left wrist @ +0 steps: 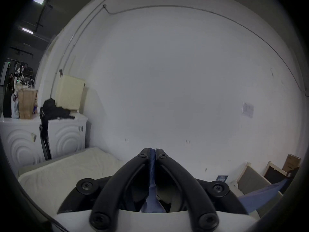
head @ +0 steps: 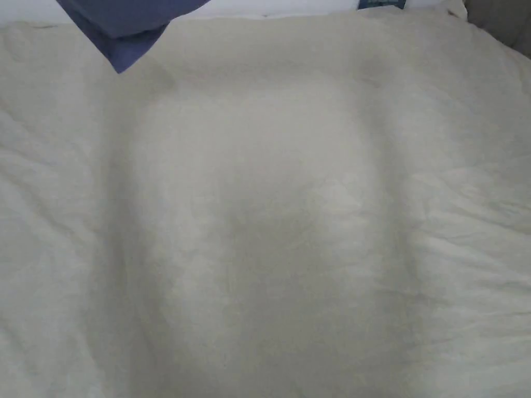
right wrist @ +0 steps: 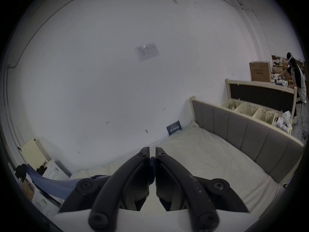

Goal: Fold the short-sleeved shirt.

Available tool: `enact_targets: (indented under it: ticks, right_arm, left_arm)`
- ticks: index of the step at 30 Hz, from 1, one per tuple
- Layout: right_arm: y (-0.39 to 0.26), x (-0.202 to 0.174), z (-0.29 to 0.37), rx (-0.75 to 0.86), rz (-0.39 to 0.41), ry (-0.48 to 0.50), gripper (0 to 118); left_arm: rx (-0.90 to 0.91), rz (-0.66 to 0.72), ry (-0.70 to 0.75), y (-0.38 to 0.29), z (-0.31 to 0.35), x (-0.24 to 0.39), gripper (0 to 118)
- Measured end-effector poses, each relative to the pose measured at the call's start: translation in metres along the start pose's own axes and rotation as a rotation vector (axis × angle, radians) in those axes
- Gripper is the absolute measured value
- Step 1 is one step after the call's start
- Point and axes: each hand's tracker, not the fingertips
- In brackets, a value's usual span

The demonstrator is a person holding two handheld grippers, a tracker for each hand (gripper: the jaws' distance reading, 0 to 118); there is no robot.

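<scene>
The blue short-sleeved shirt (head: 124,31) hangs in the air over the far left of the cream bed sheet (head: 290,217), one corner pointing down in the head view. In the left gripper view my left gripper (left wrist: 152,152) is shut on a strip of the blue shirt (left wrist: 152,182), which runs between the jaws, and more of the cloth stretches away at the lower right. In the right gripper view my right gripper (right wrist: 152,150) is shut on a bunched bit of the blue shirt (right wrist: 152,167). The cloth stretches off to the lower left there. Both grippers are raised and face the white wall.
The bed sheet (right wrist: 197,158) lies wrinkled below, with a grey padded headboard (right wrist: 247,135) along one side and the white wall (left wrist: 167,85) behind. White appliances (left wrist: 65,135) with bags stand past the bed's end. A person (right wrist: 296,75) stands far off by boxes.
</scene>
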Motion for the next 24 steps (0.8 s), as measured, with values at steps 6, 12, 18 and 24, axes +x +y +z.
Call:
enact_targets:
  ticks: [6, 12, 18, 24]
  right_arm:
    - [-0.108, 0.053, -0.043, -0.211, 0.001, -0.046, 9]
    - [-0.227, 0.132, -0.038, -0.409, -0.021, -0.089, 9]
    - [-0.336, 0.190, 0.031, -0.525, -0.015, -0.083, 9]
    - [-0.400, 0.240, 0.086, -0.588, -0.076, -0.117, 9]
  left_arm:
    - [-0.233, 0.007, -0.010, -0.127, 0.012, -0.046, 6]
    - [-0.435, 0.006, 0.031, -0.248, 0.083, -0.108, 3]
    - [-0.598, 0.208, 0.128, -0.340, 0.185, -0.180, 2]
    - [-0.688, 0.189, 0.228, -0.394, 0.243, -0.215, 1]
